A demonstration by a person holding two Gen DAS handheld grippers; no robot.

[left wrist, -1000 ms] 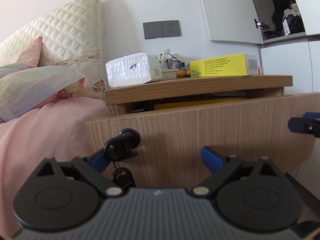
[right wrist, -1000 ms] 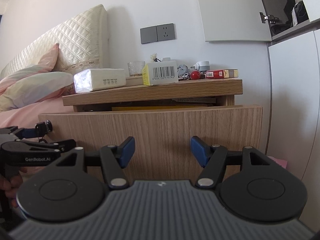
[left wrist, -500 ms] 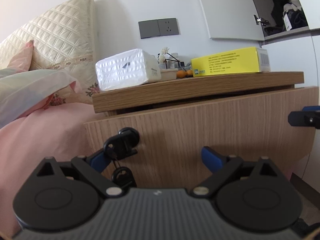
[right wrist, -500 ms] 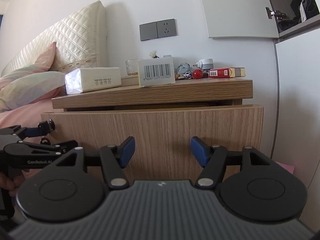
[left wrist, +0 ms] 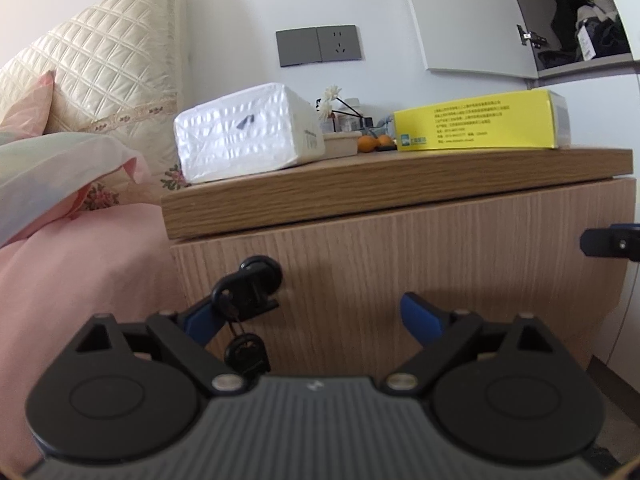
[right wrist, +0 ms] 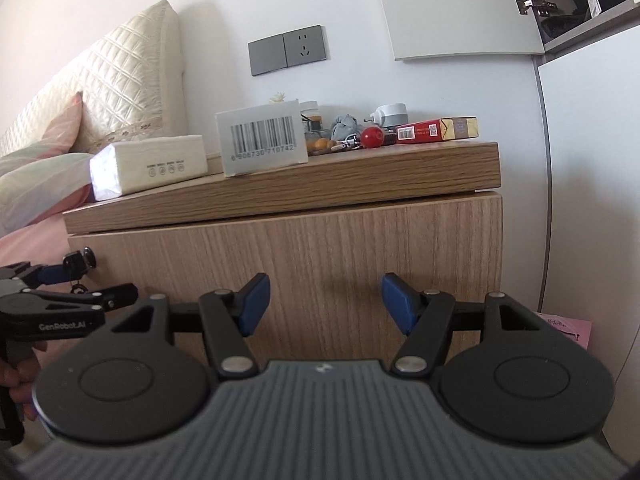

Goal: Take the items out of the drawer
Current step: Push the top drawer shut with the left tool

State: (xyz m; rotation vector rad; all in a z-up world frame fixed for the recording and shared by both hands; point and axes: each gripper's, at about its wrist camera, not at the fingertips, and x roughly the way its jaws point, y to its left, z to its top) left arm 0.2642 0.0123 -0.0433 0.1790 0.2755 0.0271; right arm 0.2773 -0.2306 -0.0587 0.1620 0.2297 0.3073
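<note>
Since the frame a second earlier the drawer front [left wrist: 400, 264] had gone from pulled out, with a yellow edge showing in the gap, to flush under the nightstand top [left wrist: 360, 184]; no gap remained.

Nearest: left gripper [left wrist: 316, 316] spread wide, its left blue pad tucked behind the key [left wrist: 248, 292] in the drawer lock, a second key dangling below on its ring. Whether pad and key touched, I could not tell. Right gripper [right wrist: 324, 300] also spread wide, holding nothing, facing bare drawer front.

Further back: yellow box [left wrist: 476, 124] and tissue pack [left wrist: 244, 136] lay on top of the nightstand. I judged the box to be the item out of the drawer, and the task near its end.

Risks, as I judged them:
- left finger withdrawn sideways could snag the key ring and drag the drawer open again, or twist the key.
- yellow box sat close to the front edge; a knock from a rising gripper could tip it off.

View differences: the left wrist view alone showed the box's yellow side and the key up close. The right wrist view showed only its white barcode end, plus a red carton [right wrist: 436, 130], a red ball [right wrist: 372, 136], and the person's hand [right wrist: 20, 380] on the left gripper's handle.
</note>
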